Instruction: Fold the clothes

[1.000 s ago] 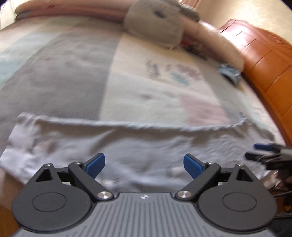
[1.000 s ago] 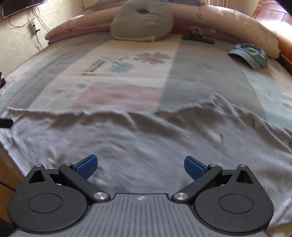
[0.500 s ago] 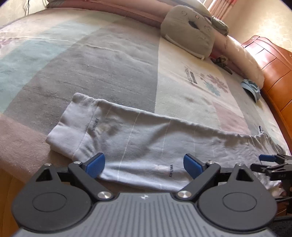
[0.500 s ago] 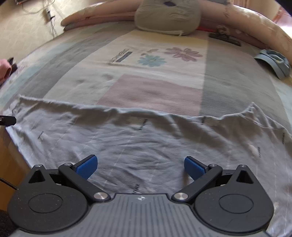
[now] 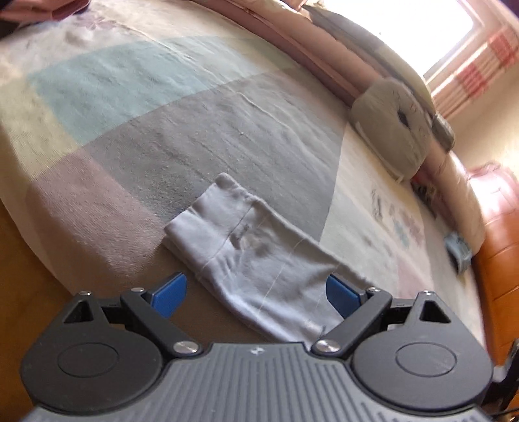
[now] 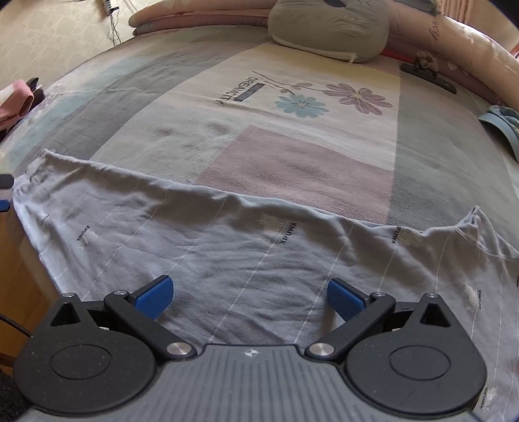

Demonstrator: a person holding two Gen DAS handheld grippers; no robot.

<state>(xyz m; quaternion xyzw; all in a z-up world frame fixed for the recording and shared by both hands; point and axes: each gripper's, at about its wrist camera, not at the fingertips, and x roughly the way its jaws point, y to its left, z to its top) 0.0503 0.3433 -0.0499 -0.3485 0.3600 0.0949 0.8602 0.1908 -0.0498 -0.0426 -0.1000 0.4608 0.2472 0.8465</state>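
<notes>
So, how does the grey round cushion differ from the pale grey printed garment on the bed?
The grey round cushion is plump and sits at the far end of the bed; the pale grey printed garment lies flat at the near edge. The cushion is darker, while the garment carries thin stripes and small logos. Both are grey fabric.

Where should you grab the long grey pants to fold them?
Probably at the cuffed leg end, coming in low from the bed's near edge. The grey pants lie flat and stretched out along that edge, and the cuff is a thick free end that sits just ahead of the open left tool, easy to pinch and carry over. The right tool is open too.
</notes>
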